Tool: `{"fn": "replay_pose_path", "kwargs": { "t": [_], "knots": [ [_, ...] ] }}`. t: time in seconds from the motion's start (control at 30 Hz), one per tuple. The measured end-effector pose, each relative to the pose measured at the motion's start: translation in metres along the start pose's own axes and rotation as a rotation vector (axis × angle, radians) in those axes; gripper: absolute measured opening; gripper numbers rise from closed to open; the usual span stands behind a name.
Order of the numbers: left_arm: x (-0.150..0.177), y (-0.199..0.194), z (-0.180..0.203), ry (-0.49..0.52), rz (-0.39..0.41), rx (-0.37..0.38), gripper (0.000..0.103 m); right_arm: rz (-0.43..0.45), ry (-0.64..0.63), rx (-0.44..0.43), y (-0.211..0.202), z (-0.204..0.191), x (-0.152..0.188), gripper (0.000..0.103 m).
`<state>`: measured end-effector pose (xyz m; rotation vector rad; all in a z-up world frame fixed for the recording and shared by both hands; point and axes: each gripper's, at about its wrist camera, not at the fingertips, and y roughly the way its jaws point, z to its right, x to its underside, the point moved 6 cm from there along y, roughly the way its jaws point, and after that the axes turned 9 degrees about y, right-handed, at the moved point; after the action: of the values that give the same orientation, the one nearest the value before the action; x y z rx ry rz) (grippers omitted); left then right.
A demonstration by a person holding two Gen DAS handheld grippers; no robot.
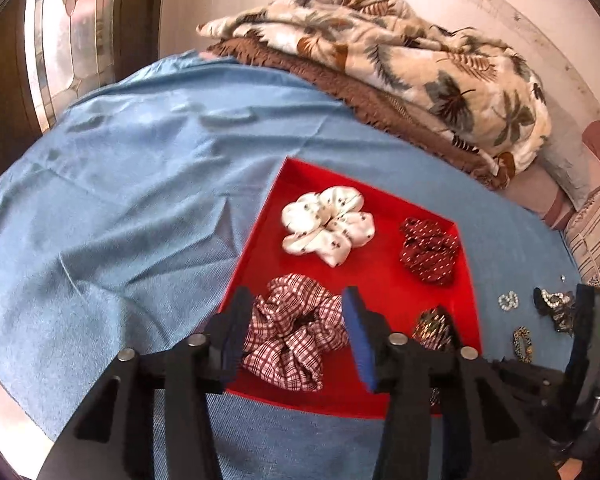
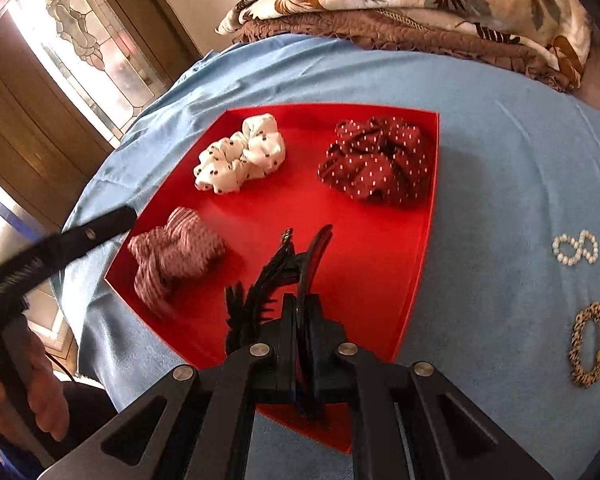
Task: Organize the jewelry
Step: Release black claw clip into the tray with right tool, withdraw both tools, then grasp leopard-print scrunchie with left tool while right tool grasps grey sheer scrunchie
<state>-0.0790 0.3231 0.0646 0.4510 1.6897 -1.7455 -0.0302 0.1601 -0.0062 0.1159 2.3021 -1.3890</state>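
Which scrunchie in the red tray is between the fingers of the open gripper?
The plaid scrunchie. It sits between the left gripper's open fingers; the white scrunchie and dotted maroon scrunchie lie farther back.

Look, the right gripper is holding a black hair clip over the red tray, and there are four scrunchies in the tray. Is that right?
Almost. The right gripper does hold the black hair clip over the red tray, but the right wrist view shows three scrunchies in it, not four: a white spotted scrunchie, a dark red dotted scrunchie and a checked scrunchie.
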Motion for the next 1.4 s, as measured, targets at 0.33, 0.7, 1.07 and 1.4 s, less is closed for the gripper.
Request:
{"fn": "replay_pose_path", "kwargs": {
  "t": [0.33,0.7,1.07,1.4],
  "knots": [
    [-0.002,0.001,0.003,-0.010,0.029,-0.009,0.056,0.049,0.023,-0.023,-0.028,0.004,0.002,0.042],
    [0.002,-0.008,0.039,0.112,0.103,-0.063,0.063,0.172,0.131,0.087,-0.125,0.121,0.031,0.049],
    [0.011,-0.037,0.148,0.304,0.100,0.069,0.064,0.295,0.389,0.246,-0.195,0.283,0.047,0.049],
    [0.037,0.018,0.287,0.459,-0.096,0.229,0.066,0.363,0.457,0.221,-0.215,0.314,0.032,0.049]
  ]
}}
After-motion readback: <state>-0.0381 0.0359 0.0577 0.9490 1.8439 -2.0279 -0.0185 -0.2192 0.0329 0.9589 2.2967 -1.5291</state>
